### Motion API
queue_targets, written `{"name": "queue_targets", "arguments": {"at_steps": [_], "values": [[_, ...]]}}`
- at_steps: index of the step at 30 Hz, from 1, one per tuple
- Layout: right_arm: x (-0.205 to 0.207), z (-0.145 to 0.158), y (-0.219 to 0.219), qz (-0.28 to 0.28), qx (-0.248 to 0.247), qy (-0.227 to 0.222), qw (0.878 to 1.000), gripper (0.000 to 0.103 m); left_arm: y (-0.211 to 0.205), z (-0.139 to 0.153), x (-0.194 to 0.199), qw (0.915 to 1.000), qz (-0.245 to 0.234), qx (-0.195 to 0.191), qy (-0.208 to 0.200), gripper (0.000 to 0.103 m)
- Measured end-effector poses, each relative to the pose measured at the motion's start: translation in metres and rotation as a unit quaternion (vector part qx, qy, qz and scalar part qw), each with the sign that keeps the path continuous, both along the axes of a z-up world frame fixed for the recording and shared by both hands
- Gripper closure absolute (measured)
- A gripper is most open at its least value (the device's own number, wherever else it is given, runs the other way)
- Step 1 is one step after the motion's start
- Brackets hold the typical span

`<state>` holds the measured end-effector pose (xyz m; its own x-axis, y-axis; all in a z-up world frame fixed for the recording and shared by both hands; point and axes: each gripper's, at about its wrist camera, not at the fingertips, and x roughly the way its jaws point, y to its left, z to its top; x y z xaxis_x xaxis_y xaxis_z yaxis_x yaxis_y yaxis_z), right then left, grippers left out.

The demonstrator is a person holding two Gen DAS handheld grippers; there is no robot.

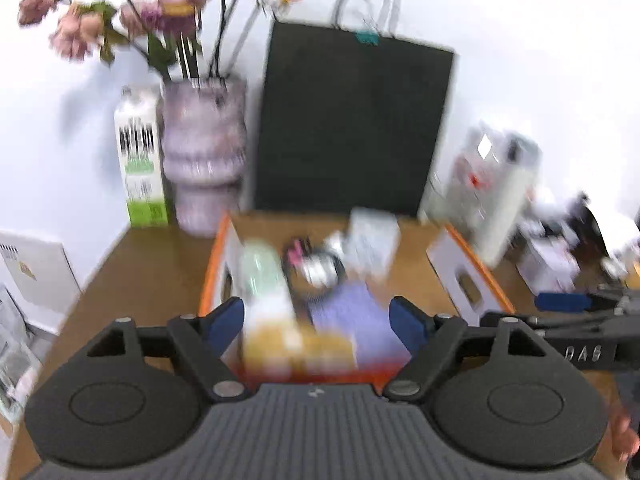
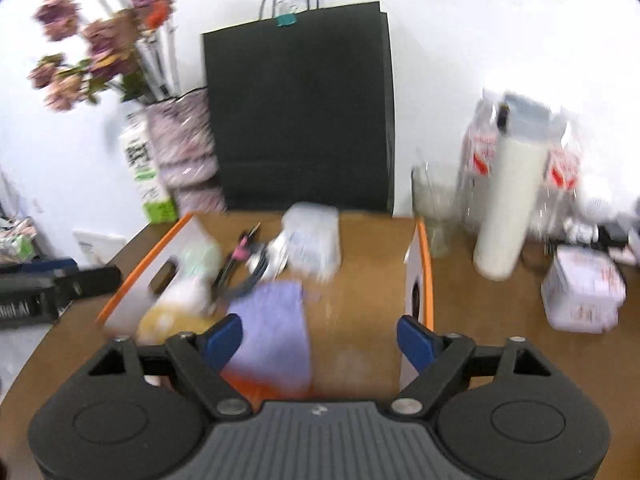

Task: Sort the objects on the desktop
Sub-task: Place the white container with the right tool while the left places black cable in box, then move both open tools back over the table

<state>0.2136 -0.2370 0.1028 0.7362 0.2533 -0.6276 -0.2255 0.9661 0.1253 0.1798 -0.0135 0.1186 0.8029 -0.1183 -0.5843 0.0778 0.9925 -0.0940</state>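
Both grippers hang with fingers spread and nothing between them, the left gripper (image 1: 318, 322) and right gripper (image 2: 320, 338) over the orange-rimmed box (image 2: 427, 264). Inside lie a purple cloth (image 2: 276, 332), a clear packet (image 2: 314, 240) and what looks like tangled cables (image 2: 244, 264). Behind, on the brown desk (image 2: 480, 312), stands a black bag (image 2: 300, 108) against the white wall.

A cluttered desk in a home or small office is suggested. A brown wooden desktop (image 2: 368, 280) is set against a white wall; at upper left a vase of dried flowers (image 1: 204, 152) and a carton (image 1: 140, 160) are seen, at centre a black paper bag (image 2: 300, 108).
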Motion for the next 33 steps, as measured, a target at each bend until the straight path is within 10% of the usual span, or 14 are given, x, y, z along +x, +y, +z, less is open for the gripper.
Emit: {"name": "queue_targets", "arguments": {"at_steps": [16,33], "values": [[-0.236,-0.08,0.004,0.0,0.007,0.005,1.0,0.012,0.007,-0.103,-0.218,0.9999,-0.003,0.0,0.012,0.012],[-0.267,-0.095,-0.011,-0.048,0.008,-0.015,0.999,0.012,-0.002,-0.11,-0.221,0.999,-0.04,0.011,0.016,0.012]]}}
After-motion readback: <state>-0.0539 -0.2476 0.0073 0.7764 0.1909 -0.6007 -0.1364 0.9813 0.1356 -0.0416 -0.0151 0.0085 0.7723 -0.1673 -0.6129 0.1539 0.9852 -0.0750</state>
